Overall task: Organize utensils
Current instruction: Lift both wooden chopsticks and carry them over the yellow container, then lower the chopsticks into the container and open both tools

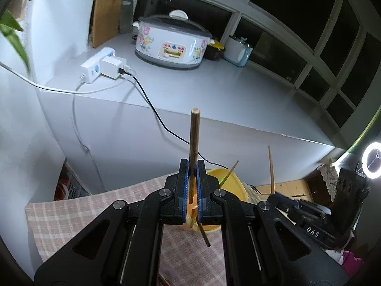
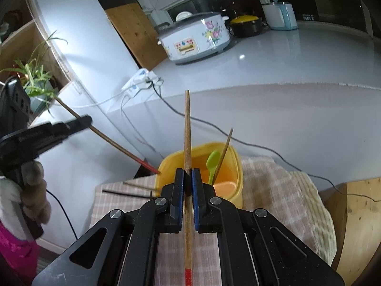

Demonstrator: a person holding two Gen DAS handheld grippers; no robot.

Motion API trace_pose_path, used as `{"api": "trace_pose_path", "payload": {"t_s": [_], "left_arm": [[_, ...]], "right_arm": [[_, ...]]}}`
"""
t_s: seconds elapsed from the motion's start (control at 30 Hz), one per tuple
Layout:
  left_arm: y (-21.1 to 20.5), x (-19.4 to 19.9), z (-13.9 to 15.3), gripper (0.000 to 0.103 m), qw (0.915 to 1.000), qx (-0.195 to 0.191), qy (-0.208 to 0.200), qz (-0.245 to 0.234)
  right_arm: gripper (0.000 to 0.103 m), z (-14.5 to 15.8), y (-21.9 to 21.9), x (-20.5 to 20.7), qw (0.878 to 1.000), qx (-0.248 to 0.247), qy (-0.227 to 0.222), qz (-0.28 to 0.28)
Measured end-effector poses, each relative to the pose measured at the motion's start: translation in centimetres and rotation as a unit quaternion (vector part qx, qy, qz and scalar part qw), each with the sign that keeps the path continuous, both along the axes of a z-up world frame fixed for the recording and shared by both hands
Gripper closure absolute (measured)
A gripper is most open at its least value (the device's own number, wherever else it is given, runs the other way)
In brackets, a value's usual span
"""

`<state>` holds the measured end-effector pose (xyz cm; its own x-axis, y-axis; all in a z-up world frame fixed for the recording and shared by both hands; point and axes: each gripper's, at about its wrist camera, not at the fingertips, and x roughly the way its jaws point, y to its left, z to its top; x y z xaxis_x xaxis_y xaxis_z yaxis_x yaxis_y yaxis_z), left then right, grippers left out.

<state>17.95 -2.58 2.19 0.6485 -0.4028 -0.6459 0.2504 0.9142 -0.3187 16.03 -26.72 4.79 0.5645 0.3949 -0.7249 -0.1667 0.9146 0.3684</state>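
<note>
My left gripper (image 1: 193, 164) is shut on a wooden chopstick (image 1: 194, 133) that points up, just before the yellow cup (image 1: 235, 186). In the right wrist view the left gripper (image 2: 81, 120) holds that chopstick (image 2: 114, 144) slanted, its red tip at the yellow cup's rim (image 2: 164, 164). My right gripper (image 2: 187, 172) is shut on a second red-tipped wooden chopstick (image 2: 187, 128), just before the cup. A green spoon (image 2: 212, 160) and a thin chopstick (image 2: 223, 152) stand in the cup. More chopsticks (image 2: 133, 189) lie on the checked cloth (image 2: 112, 205) left of the cup.
A grey counter (image 1: 238, 90) behind the table carries a flowered cooker (image 1: 170, 41), a power strip (image 1: 100, 65) with cables hanging down, a black and yellow pot (image 2: 246, 25) and a blue and white appliance (image 2: 281, 15). A plant (image 2: 35, 81) stands at left. A ring light (image 1: 372, 160) shines at right.
</note>
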Motion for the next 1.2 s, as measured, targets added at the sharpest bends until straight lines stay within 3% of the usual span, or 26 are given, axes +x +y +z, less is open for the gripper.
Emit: {"api": "trace_pose_path", "payload": {"t_s": [0.7,1.2], "left_arm": [[-1.2,2.5,-3.1,0.099,0.9992,0.008,0.04,-0.004],[-1.3,2.9,-3.5,0.099,0.9989,0.009,0.046,-0.003]], "right_arm": [[0.098,-0.4,0.2,7.3,0.999,-0.008,-0.032,-0.028],[0.098,-3.9,1.9,10.2,0.998,-0.054,-0.029,-0.022]]}}
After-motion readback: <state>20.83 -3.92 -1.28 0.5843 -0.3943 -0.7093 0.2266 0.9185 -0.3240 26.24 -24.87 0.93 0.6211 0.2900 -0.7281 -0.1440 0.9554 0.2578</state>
